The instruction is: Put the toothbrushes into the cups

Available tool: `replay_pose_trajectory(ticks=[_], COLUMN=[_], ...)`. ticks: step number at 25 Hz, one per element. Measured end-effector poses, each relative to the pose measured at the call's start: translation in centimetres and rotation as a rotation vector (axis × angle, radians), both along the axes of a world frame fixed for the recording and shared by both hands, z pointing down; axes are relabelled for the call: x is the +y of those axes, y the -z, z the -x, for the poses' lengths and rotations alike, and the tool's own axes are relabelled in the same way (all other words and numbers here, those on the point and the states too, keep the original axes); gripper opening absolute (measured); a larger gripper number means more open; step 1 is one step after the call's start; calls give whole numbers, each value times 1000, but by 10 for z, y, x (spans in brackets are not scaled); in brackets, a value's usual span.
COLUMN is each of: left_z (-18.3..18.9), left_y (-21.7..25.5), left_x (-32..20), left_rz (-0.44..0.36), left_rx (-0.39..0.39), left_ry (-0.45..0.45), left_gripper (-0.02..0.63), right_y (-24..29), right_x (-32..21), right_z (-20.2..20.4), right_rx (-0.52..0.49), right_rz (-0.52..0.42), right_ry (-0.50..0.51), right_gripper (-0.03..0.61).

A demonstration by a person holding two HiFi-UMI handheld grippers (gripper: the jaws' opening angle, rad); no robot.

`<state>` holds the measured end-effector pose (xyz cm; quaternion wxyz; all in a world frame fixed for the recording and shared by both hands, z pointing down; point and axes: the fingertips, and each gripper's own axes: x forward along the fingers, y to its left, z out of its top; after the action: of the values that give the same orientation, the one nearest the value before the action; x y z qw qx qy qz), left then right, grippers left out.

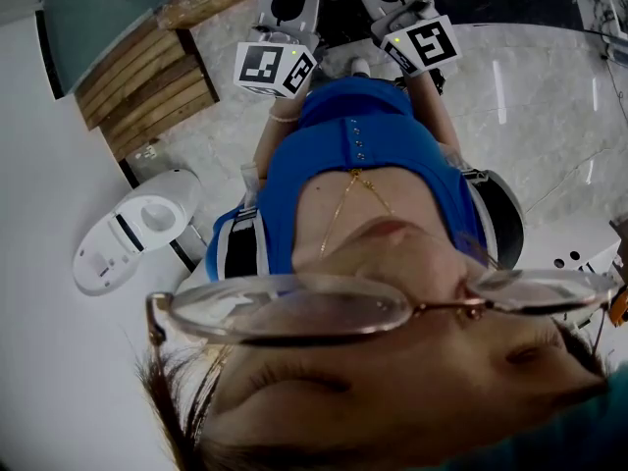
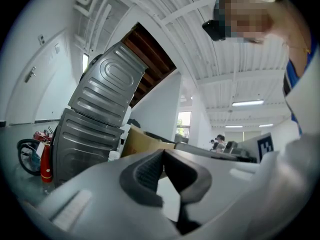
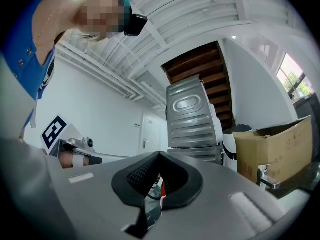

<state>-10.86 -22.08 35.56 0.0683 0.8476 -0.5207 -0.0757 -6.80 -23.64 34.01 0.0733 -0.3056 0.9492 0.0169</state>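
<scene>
No toothbrush and no cup shows in any view. In the head view I see the person's own blue top, chin and glasses from above, with both grippers held up side by side in front of the chest. The left gripper's marker cube (image 1: 275,67) and the right gripper's marker cube (image 1: 424,45) sit at the top. My left gripper (image 2: 162,155) is shut, its dark pads meeting with nothing between them. My right gripper (image 3: 159,158) is shut and empty too. Both point about level into the room.
A white toilet (image 1: 142,229) stands at the left, with wooden steps (image 1: 147,81) beyond it. A white counter (image 1: 589,263) shows at the right edge. Ahead of the jaws are a ribbed metal cabinet (image 2: 100,119) and a cardboard box (image 3: 272,149).
</scene>
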Motion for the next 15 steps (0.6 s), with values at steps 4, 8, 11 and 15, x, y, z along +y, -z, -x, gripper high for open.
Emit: replay_pose_trajectory(ticks=[4, 8, 11, 15], left_z=[0, 1, 2, 3], left_y=[1, 0, -1, -3], left_x=[1, 1, 2, 3], left_rz=[-3, 1, 6, 10], left_rx=[1, 2, 6, 19], left_ry=[3, 7, 9, 13], left_gripper=[3, 5, 5, 3], right_y=[-1, -3, -4, -8], right_x=[1, 1, 1, 2], right_z=[0, 0, 0, -1], right_rx=[6, 14, 15, 31], right_rz=[5, 9, 18, 29], right_ry=[-1, -4, -8, -13], right_gripper=[0, 0, 0, 0])
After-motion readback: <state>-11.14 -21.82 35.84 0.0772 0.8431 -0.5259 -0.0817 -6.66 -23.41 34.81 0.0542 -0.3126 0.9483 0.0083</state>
